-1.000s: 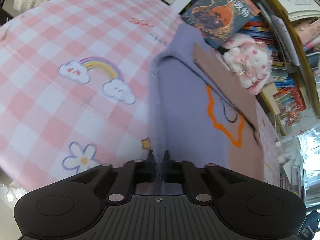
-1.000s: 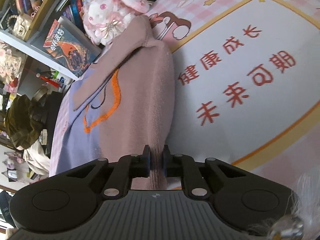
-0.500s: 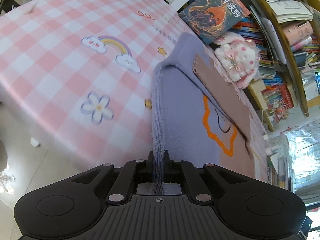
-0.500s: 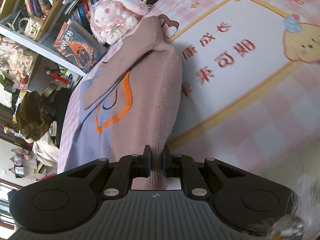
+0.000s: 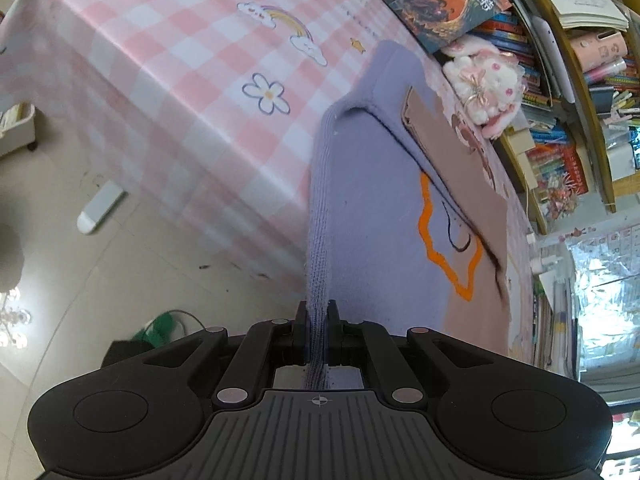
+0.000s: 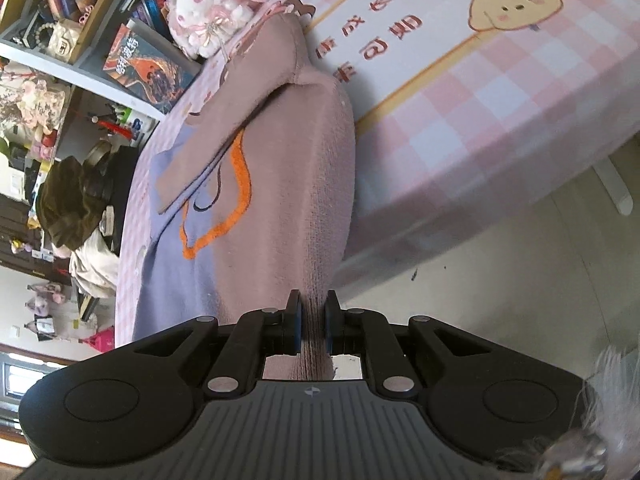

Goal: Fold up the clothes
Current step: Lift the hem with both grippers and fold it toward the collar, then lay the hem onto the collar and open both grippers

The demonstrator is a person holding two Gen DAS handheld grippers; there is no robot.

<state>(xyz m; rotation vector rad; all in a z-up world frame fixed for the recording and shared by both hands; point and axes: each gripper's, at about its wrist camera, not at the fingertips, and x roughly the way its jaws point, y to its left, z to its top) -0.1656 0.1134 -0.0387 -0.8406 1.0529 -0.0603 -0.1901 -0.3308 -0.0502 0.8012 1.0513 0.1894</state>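
Note:
A knit sweater (image 5: 372, 200), lavender on one half and mauve on the other with an orange outline drawing, is stretched from the table toward me. Its sleeves are folded across the front. My left gripper (image 5: 317, 312) is shut on the lavender hem edge. My right gripper (image 6: 312, 304) is shut on the mauve hem edge of the sweater (image 6: 280, 184). Both gripped corners hang out past the table's front edge, above the floor.
The table carries a pink checked cloth (image 5: 180, 80) with cartoon prints. A plush rabbit (image 5: 484, 80) and a large book (image 5: 444, 4) lean against crowded bookshelves behind the sweater. A white table foot (image 5: 100, 208) and a green object (image 5: 160, 326) lie on the tiled floor.
Both grippers have pulled back with the hem, drawing the sweater toward the table's front edge. The floor below the table now shows in both views.

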